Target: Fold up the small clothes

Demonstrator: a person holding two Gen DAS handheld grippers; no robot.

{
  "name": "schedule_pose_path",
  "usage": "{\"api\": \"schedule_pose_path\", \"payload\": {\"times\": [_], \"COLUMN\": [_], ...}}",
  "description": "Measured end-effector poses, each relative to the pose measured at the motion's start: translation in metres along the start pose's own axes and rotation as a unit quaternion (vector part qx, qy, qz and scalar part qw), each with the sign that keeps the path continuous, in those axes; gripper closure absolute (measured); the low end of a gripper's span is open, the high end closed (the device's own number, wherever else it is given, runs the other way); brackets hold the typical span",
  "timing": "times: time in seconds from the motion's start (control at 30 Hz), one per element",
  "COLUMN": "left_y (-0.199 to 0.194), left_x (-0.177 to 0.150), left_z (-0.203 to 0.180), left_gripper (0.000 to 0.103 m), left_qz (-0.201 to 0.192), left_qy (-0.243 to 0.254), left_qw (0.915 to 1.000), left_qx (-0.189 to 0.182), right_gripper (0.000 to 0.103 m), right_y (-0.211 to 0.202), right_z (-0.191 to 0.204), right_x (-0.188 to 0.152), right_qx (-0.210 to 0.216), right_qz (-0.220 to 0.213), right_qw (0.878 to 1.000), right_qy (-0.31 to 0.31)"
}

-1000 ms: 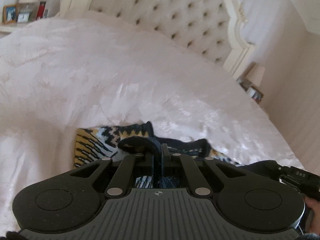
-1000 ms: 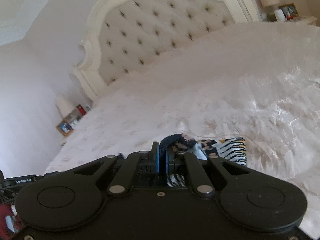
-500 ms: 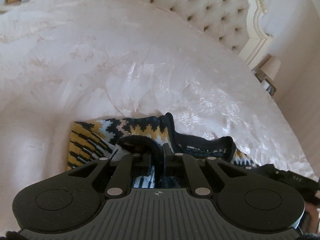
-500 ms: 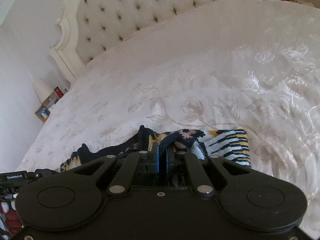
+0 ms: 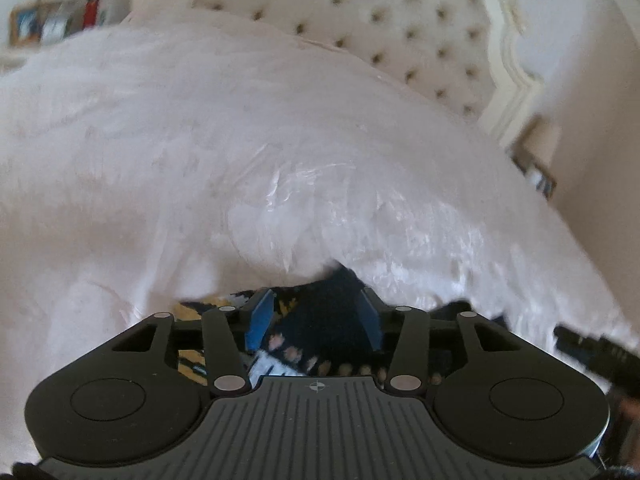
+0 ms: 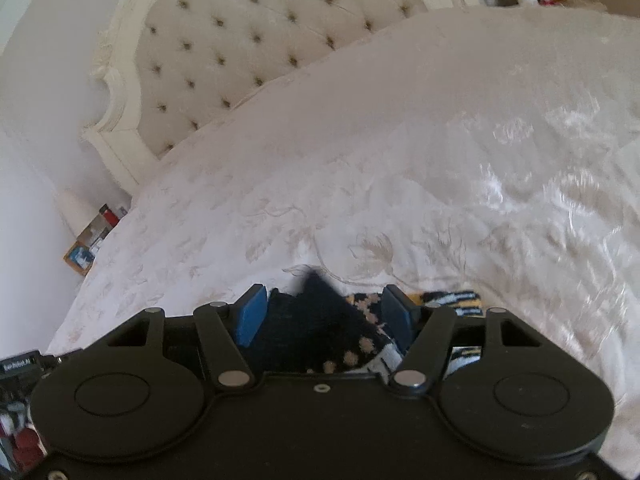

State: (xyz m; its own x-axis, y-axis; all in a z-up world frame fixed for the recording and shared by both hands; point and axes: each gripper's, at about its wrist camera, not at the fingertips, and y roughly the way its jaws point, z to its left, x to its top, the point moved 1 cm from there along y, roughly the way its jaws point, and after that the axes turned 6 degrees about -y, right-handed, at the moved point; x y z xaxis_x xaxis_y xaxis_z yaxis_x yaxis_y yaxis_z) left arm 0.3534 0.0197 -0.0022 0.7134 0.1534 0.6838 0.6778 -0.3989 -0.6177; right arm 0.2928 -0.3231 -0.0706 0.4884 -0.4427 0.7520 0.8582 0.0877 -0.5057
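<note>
A small knitted garment [image 5: 304, 344], dark navy with yellow, white and black patterns, lies on the white bedspread [image 5: 280, 152]. My left gripper [image 5: 316, 310] hovers low over it. Its jaws are opening, and a navy fold rises between the blue pads [image 5: 260, 316] without being pinched. In the right wrist view the same garment [image 6: 356, 340] peaks up as a dark point between the pads [image 6: 250, 316] of my right gripper [image 6: 324, 306], whose jaws are also opening wide. A striped yellow end [image 6: 460, 300] sticks out to the right.
The tufted cream headboard [image 6: 240, 40] stands at the far end of the bed. Bedside tables with picture frames and small items sit at either side [image 5: 52, 20] [image 6: 92, 240]. Part of the other gripper's body [image 5: 592, 356] shows at the right edge.
Both grippers were shut on folds of the garment. Their jaws have now spread and the cloth is released. Both views have drawn in low over the garment.
</note>
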Motion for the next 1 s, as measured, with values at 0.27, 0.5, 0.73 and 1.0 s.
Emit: {"api": "schedule_pose_path", "payload": {"times": [0.27,0.5,0.73,1.0], "left_y": [-0.002,0.026,0.023,0.018], "left_x": [-0.044,-0.080,-0.079,-0.076], "left_z": [-0.029,-0.013,0.018,0.019], "left_gripper": [0.053,0.052,0.042,0.041], "left_qz": [0.043,0.077,0.076,0.081], "left_qy": [0.132,0.198,0.145,0.118], "left_qw": [0.9901,0.9729,0.9819,0.9852], "left_qx": [0.013,0.091,0.095,0.095], "right_gripper": [0.035,0.038,0.043,0.042], "right_y": [-0.006,0.009,0.023,0.016], "right_z": [0.042,0.070,0.035,0.024], "right_x": [-0.023,-0.057,-0.054,-0.054], "right_qx": [0.005,-0.024,-0.085,-0.091], "right_qz": [0.033,0.088,0.105,0.098], "right_qw": [0.990,0.961,0.961,0.968], "right_qy": [-0.135,-0.261,-0.240,-0.212]}}
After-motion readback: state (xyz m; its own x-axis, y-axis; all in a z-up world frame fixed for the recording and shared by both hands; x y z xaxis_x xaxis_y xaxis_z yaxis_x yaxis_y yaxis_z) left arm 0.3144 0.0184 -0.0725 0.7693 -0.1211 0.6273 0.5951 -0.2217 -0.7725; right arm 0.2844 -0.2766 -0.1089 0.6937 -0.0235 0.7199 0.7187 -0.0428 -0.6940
